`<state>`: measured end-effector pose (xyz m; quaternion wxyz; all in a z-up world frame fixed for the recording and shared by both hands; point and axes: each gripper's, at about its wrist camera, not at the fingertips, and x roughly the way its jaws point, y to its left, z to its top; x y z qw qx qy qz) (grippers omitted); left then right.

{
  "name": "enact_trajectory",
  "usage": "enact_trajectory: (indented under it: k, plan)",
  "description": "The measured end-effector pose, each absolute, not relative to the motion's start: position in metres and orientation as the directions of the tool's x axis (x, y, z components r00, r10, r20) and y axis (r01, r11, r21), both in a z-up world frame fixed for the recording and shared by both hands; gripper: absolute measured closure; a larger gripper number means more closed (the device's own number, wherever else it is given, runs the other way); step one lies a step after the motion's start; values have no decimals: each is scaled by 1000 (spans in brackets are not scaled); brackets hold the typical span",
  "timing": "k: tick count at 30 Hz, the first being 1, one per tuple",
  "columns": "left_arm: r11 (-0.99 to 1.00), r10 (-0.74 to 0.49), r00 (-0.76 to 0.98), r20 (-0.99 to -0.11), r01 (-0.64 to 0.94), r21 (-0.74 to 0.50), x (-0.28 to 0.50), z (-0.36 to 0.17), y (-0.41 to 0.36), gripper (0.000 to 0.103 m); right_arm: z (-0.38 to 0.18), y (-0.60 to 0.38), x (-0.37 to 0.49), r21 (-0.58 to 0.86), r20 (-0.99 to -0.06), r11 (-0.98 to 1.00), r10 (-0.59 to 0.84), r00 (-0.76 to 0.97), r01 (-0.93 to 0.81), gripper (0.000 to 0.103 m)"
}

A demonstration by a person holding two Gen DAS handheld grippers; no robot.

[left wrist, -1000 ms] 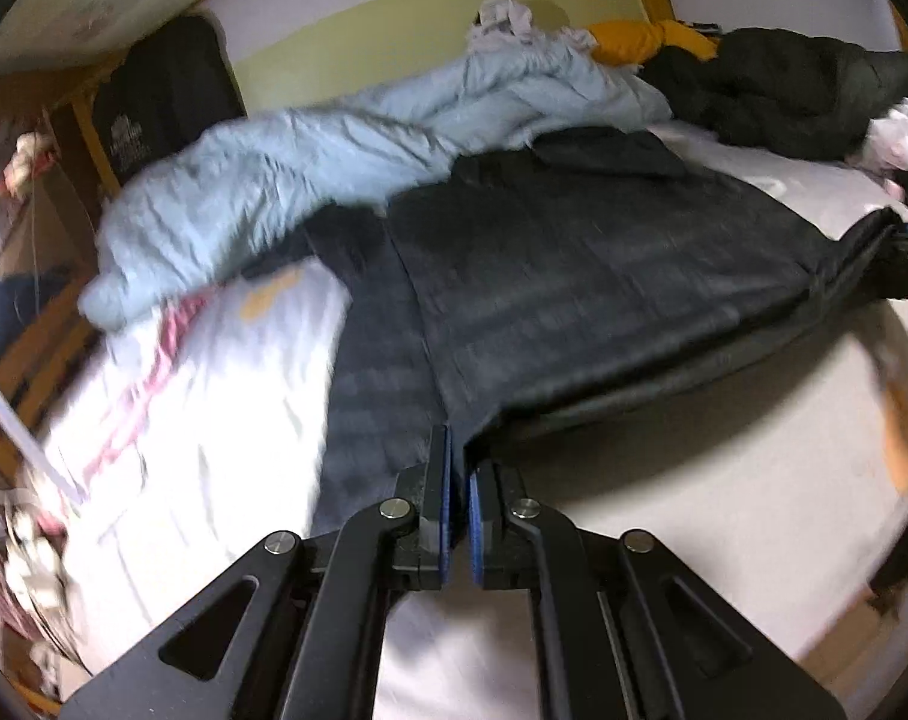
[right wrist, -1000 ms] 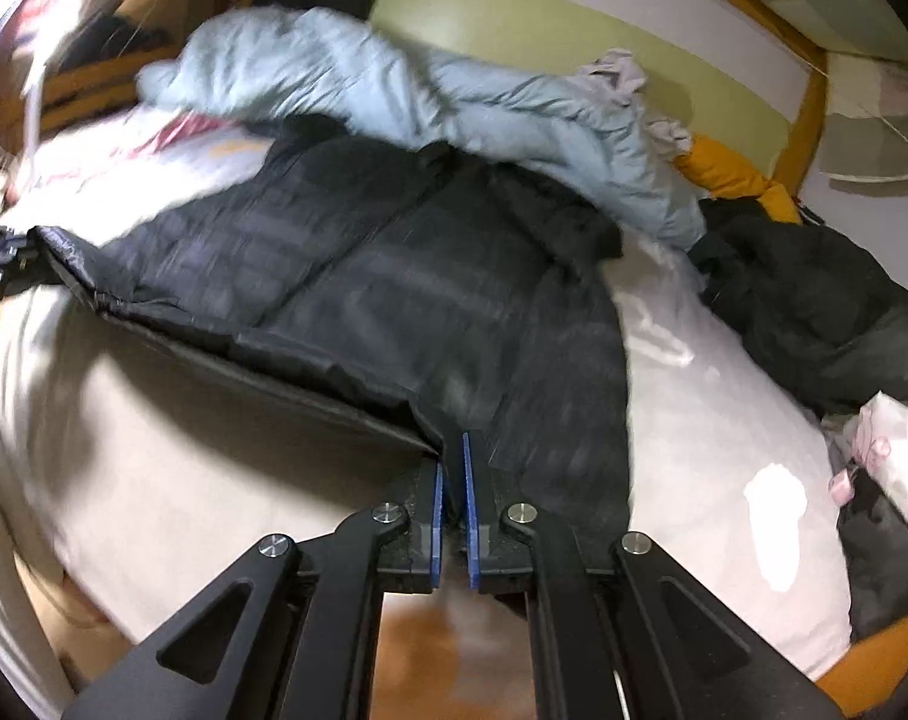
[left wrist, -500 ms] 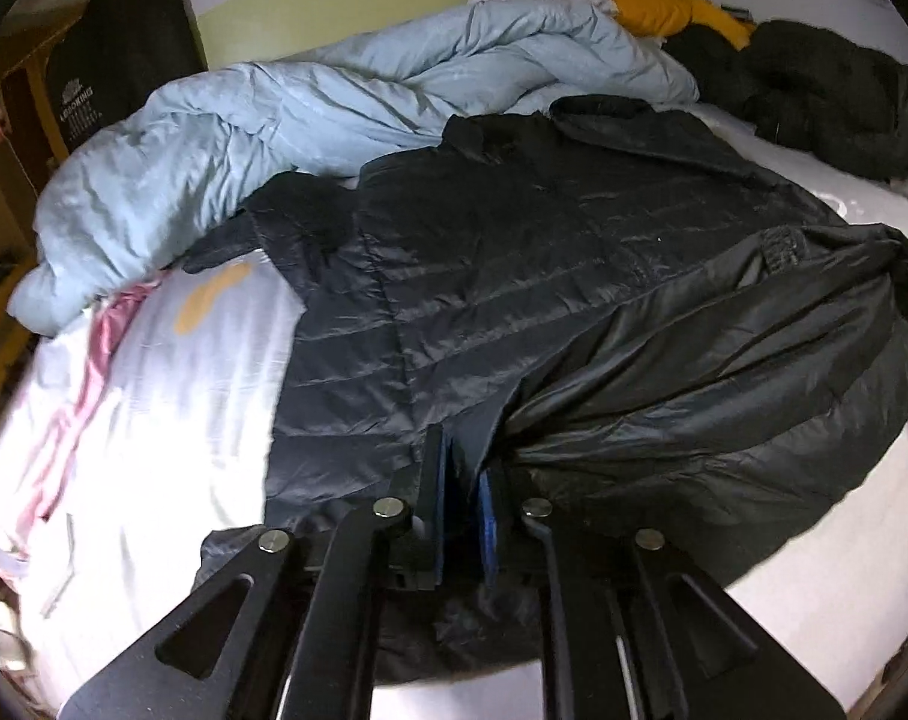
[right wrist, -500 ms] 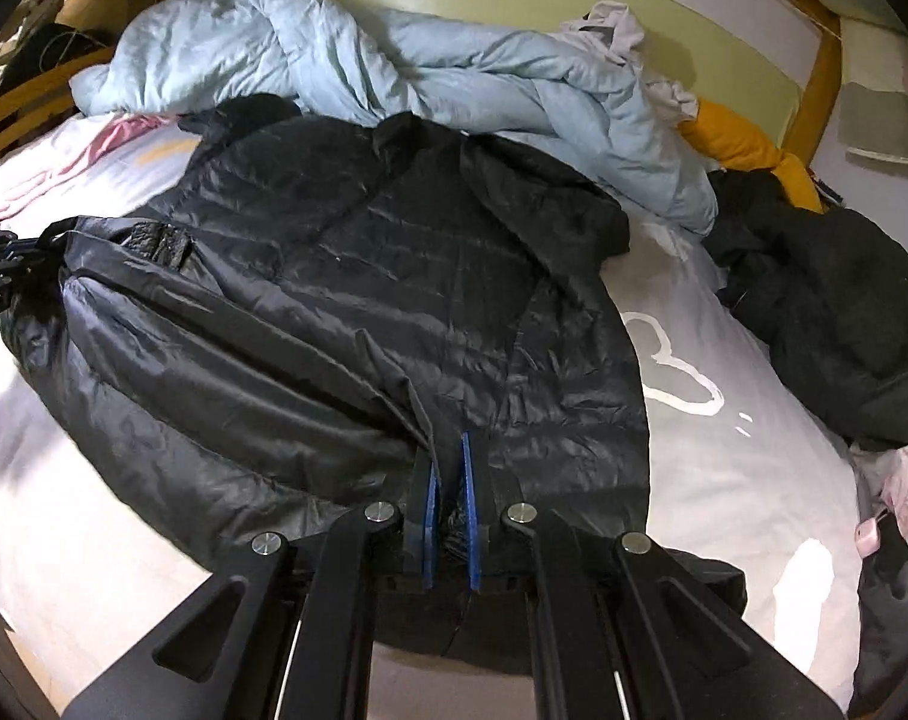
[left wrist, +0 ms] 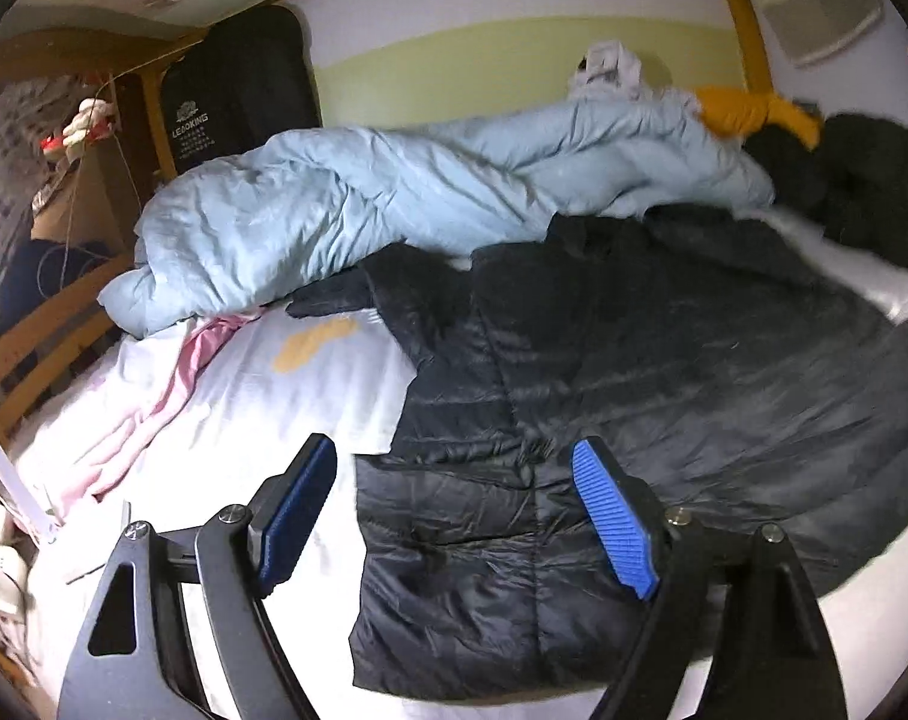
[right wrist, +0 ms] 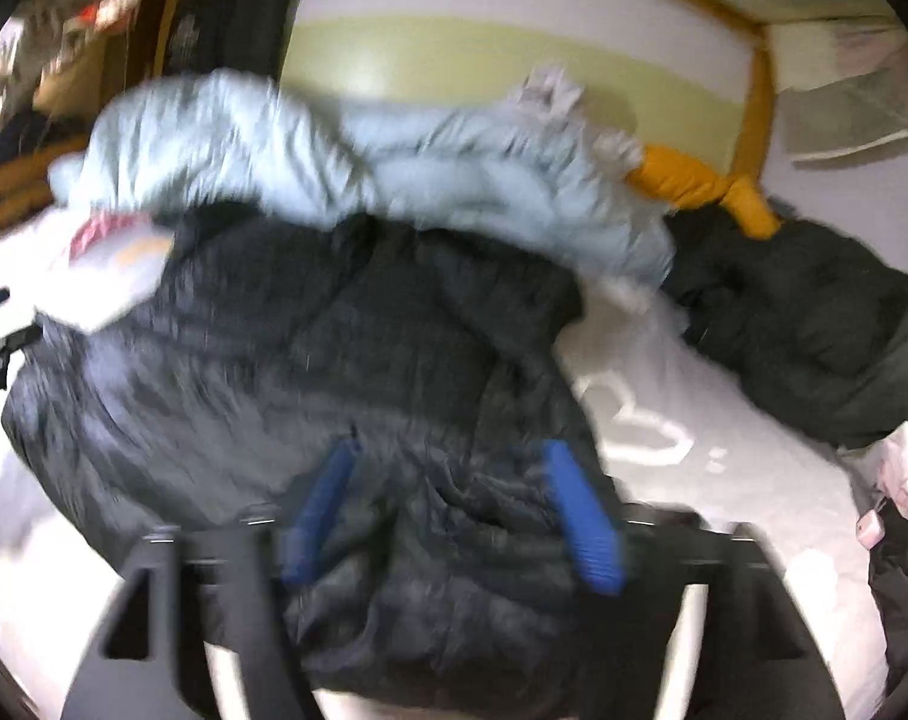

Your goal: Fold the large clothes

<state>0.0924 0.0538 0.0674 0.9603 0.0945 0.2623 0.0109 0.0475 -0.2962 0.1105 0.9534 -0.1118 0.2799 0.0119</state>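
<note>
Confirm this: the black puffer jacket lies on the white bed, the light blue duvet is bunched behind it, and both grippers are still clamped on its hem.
Wrong on the grip. Both wrist views show the left gripper and right gripper with jaws just opened, released from the black puffer jacket. The light blue duvet and white bed are right.

The right wrist view is motion-blurred throughout: the quilting of the black jacket (right wrist: 345,360) is unreadable. The light blue duvet (left wrist: 393,204) hides the jacket's far edge. In the left wrist view, the jacket's right side is cut off by the picture's edge.
</note>
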Motion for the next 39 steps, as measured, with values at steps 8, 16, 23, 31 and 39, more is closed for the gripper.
enact_trajectory:
  k: [8, 16, 23, 31, 39]
  plan:
    - [966, -134, 800, -585, 236, 102, 71, 69, 25, 17, 119, -316, 26, 9, -667, 991, 108, 738, -137, 25]
    - [970, -7, 691, -723, 180, 163, 102, 21, 15, 15, 49, -312, 50, -83, -826, 984, 22, 564, -159, 25]
    - [994, 107, 582, -806, -37, 105, 137, -14, 65, 16, 30, -354, 77, -56, -837, 998, -24, 546, -41, 25]
    - [991, 130, 586, -800, -49, 126, 124, -12, 65, 16, 28, -348, 86, -120, -809, 990, -51, 586, -79, 25]
    - [999, -15, 641, -768, -26, -42, 109, 5, 97, 17, 38, -355, 87, -89, -800, 995, -53, 598, -31, 25]
